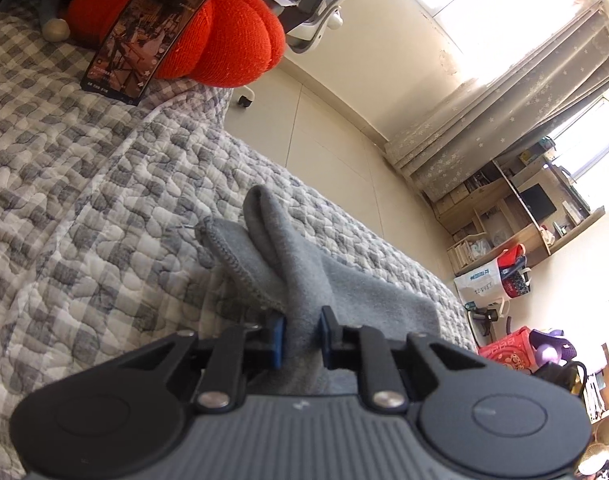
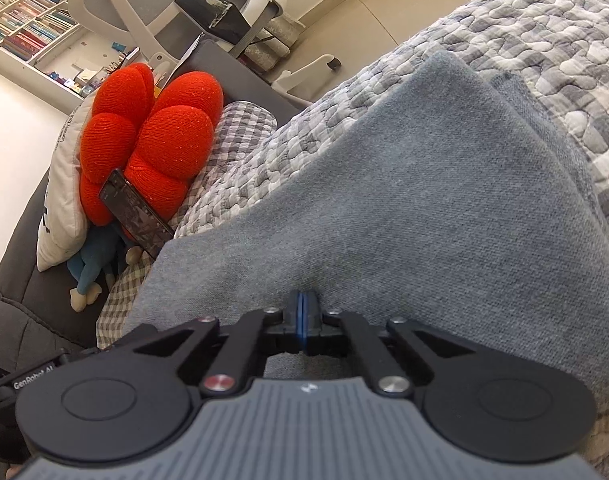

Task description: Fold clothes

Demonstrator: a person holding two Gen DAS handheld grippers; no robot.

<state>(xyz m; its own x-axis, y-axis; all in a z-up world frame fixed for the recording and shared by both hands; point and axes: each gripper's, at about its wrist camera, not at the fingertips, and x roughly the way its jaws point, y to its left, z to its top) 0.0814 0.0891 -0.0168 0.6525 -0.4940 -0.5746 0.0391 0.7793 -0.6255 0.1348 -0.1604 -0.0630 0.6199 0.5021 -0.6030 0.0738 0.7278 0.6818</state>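
A grey fleece garment lies on the checked quilt. My left gripper is shut on a raised fold of it; the cloth stands up between the blue pads, and a stitched hem curls to the left. In the right wrist view the same garment spreads flat and wide over the quilt. My right gripper is shut, its pads together, with the tips pressed into a small pucker of the cloth. Whether fabric is nipped there I cannot tell.
A red knitted cushion with a phone leaning on it sits at the head of the bed. Also there: a white pillow and a blue soft toy. An office chair stands beyond. The bed edge drops to a pale floor.
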